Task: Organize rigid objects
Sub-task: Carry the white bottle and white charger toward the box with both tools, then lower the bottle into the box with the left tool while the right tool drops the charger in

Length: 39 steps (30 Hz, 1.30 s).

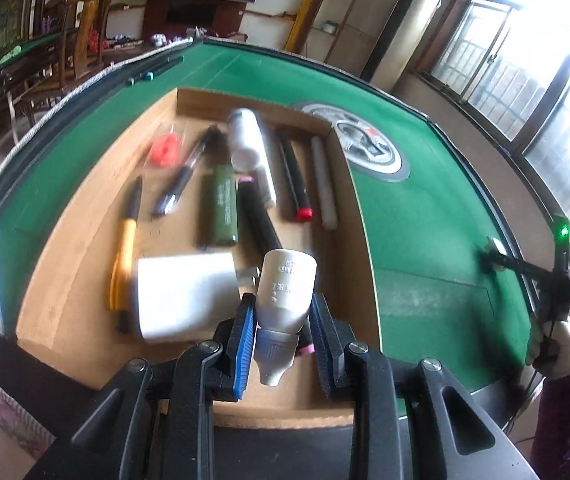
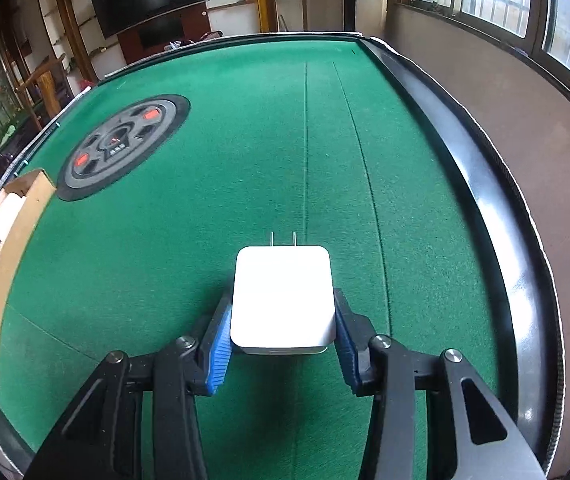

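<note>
In the left wrist view my left gripper is shut on a small white bottle and holds it over the near end of a cardboard tray. The tray holds a white charger, an orange pen, a green lighter, a black marker with a red end, a white bottle, and other pens. In the right wrist view my right gripper is shut on a white plug adapter, prongs pointing forward, just above the green felt.
The green felt table has a round black centre panel and a black raised rim. The cardboard tray sits at the far left of the right wrist view. A window wall stands to the right.
</note>
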Each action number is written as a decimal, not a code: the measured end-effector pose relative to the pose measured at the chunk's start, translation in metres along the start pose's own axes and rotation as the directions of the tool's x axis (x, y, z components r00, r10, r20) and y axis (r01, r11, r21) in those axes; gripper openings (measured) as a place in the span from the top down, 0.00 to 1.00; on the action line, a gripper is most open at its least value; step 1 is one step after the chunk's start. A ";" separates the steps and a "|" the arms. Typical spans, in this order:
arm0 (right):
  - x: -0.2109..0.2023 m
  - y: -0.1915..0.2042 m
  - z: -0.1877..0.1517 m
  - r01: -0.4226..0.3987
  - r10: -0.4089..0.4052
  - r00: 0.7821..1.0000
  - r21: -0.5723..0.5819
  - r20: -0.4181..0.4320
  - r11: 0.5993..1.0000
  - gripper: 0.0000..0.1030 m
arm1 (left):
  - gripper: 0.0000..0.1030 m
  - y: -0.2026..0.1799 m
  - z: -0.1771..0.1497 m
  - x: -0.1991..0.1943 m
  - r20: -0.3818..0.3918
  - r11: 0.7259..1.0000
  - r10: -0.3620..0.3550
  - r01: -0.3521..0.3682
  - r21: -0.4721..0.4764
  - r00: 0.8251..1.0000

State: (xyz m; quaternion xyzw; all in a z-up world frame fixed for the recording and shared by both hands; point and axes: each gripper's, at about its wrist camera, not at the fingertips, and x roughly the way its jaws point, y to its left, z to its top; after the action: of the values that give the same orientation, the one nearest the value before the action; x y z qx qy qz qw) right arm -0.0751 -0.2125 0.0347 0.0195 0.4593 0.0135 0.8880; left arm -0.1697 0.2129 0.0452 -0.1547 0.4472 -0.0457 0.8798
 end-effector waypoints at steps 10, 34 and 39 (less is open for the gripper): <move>-0.053 0.091 0.007 -0.195 0.207 0.977 -0.156 0.060 0.968 0.57 | 0.72 0.022 0.012 0.023 -0.066 0.996 0.045 -0.050 -0.076 0.997; -0.002 0.366 -0.029 -0.189 0.125 0.981 -0.583 -0.149 0.790 0.57 | 0.34 0.053 0.007 -0.057 0.231 0.989 0.114 -0.088 -0.118 0.966; 0.004 0.369 -0.043 -0.256 0.149 0.962 -0.562 -0.229 0.786 0.57 | 0.34 0.063 0.008 -0.059 0.257 0.984 0.139 -0.106 -0.141 0.956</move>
State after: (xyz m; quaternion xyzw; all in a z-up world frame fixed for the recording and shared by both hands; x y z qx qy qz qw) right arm -0.1100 0.1574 0.0243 -0.2074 0.5028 0.2519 0.8004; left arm -0.2018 0.2871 0.0752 -0.1862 0.3358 0.0583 0.9215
